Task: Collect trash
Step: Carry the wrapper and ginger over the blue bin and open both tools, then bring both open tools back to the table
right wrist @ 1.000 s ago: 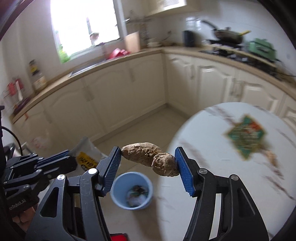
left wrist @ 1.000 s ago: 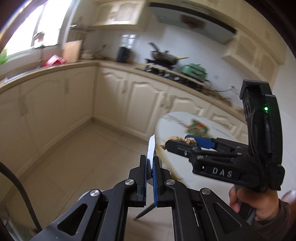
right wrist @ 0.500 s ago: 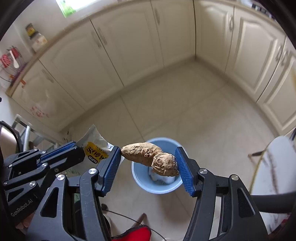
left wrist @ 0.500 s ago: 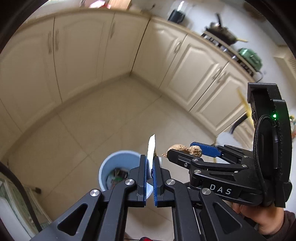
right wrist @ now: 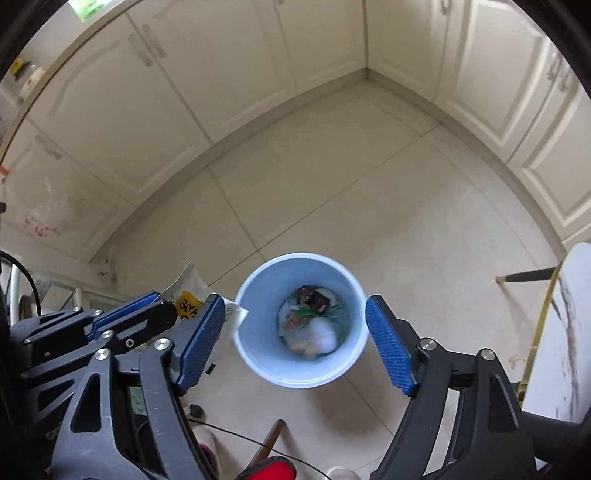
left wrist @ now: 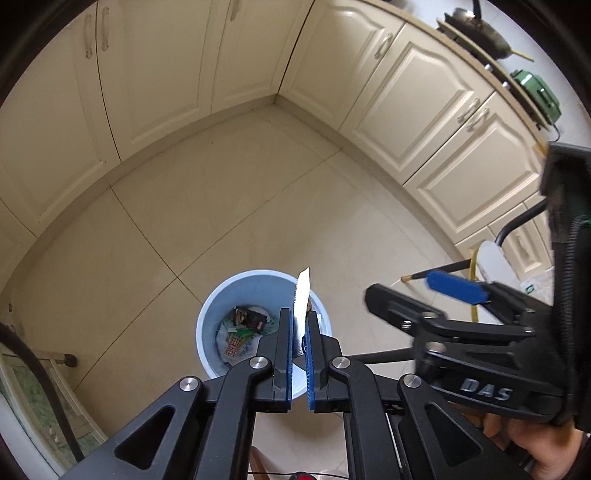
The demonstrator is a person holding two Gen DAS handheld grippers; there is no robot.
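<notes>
A light blue trash bin (left wrist: pixel 236 295) stands on the tiled floor, with wrappers and scraps inside; it also shows in the right wrist view (right wrist: pixel 258 354). My left gripper (left wrist: pixel 298 332) is shut on a thin white wrapper (left wrist: pixel 302 295) above the bin's near rim. The wrapper (right wrist: pixel 192 291), white with a yellow patch, shows at the left of the right wrist view. My right gripper (right wrist: pixel 295 328) is open and empty, straddling the bin from above. A brown lump (right wrist: pixel 304 347) lies in the bin.
Cream cabinets (left wrist: pixel 424 122) line the far and left walls around the tiled floor (right wrist: pixel 369 206). A white marble table edge (right wrist: pixel 561 332) and a dark chair leg (right wrist: pixel 524 275) are at the right. A stove with a pan (left wrist: pixel 480 35) is on the counter.
My right gripper has opened and the brown root piece has dropped into the bin. Both grippers have tilted further down over the bin. The left still holds the wrapper.
</notes>
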